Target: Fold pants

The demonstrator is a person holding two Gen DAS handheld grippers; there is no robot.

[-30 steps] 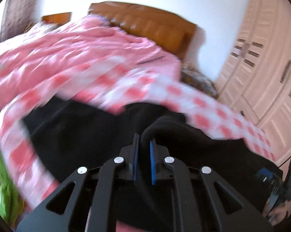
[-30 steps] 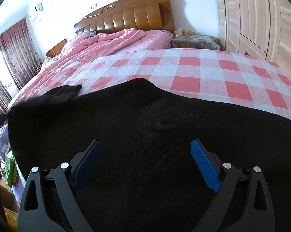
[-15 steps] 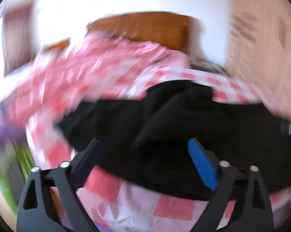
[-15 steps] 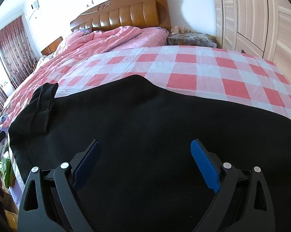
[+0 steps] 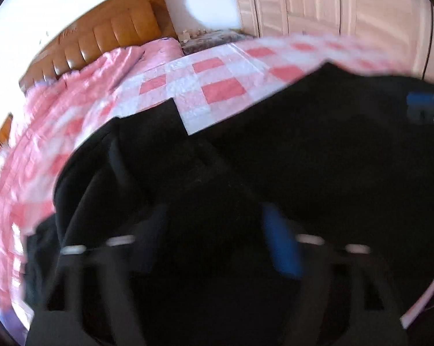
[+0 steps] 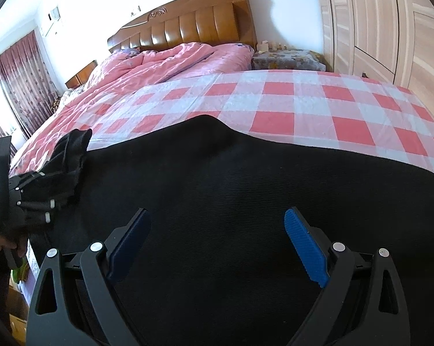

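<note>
At the foot of the bed with the pink-and-white checked cover (image 6: 277,106), the black knitted pants (image 6: 246,190) lie spread flat, their long axis running across the bed from left to right, well short of the brown padded headboard (image 6: 188,26).

At the left end of the pants, the left tool (image 6: 54,199) sits at a bunched, raised flap of black cloth (image 6: 72,150) that stands up off the bed cover. Its jaws are closing, and in its own blurred view the blue pad (image 5: 280,245) and its partner have dark cloth lying between them; whether they press on it yet I cannot tell. A hand (image 6: 3,242) grips its handle at the bed's edge.

Further right, over the broad middle of the pants, the right tool (image 6: 217,242) hovers with its 2 blue pads (image 6: 306,248) spread wide and nothing between them but the flat cloth below.

The coming fold, as I judge it, turns on that left end: the left tool is the nearer by far to the loose flap, and the cloth to be carried lies rightward from it, along the pants' length toward the right tool.
</note>
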